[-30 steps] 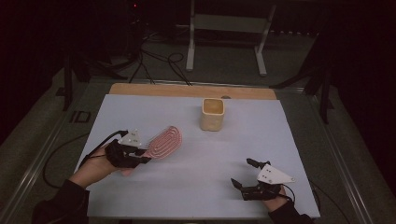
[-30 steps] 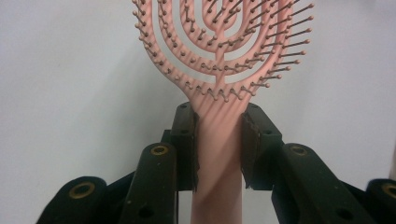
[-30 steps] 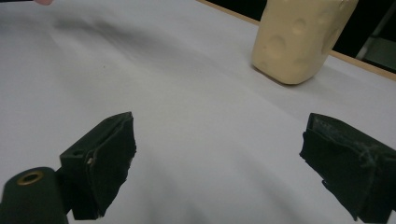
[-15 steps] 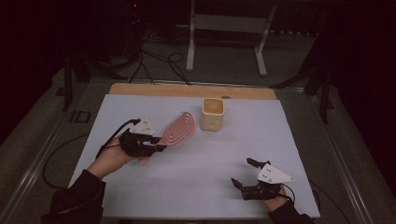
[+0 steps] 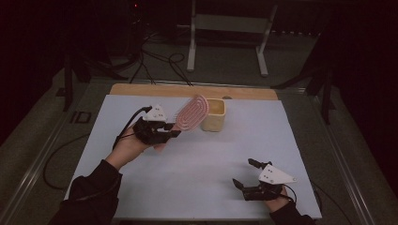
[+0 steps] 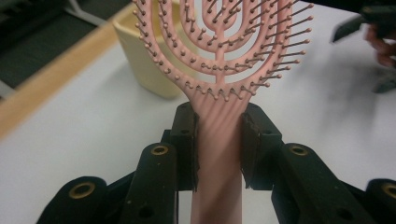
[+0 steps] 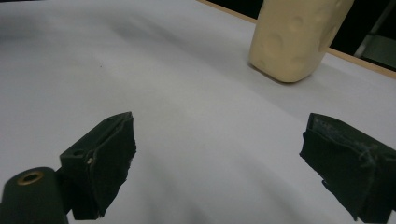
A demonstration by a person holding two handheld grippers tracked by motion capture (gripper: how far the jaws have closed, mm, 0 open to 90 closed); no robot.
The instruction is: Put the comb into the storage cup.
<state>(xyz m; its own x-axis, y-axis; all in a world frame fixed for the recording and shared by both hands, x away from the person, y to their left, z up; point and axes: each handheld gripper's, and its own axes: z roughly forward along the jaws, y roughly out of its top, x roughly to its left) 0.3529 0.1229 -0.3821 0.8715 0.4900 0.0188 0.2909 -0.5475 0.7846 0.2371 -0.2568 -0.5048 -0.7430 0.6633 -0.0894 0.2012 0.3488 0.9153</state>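
Note:
A pink hairbrush (image 5: 192, 114) with an oval, slotted head is held up off the table, its head just left of a cream cup (image 5: 214, 115). My left gripper (image 5: 171, 132) is shut on the brush handle (image 6: 218, 154), with both pads pressed against its sides. The brush head (image 6: 224, 42) rises in front of the cream cup (image 6: 149, 60) in the left gripper view. My right gripper (image 5: 243, 174) rests near the table's front right, its jaws wide open with nothing between them. The right gripper (image 7: 219, 158) looks across bare table toward the cup (image 7: 296, 37).
The white table top (image 5: 197, 187) has a wooden strip (image 5: 141, 90) along its far edge. Cables (image 5: 155, 56) and a metal stand (image 5: 230, 28) lie on the dark floor beyond. A metal rail (image 5: 42, 154) runs along the table's left side.
My left gripper has carried the hairbrush up and to the right, from the table's left part to right beside the cup. The right gripper has not moved.

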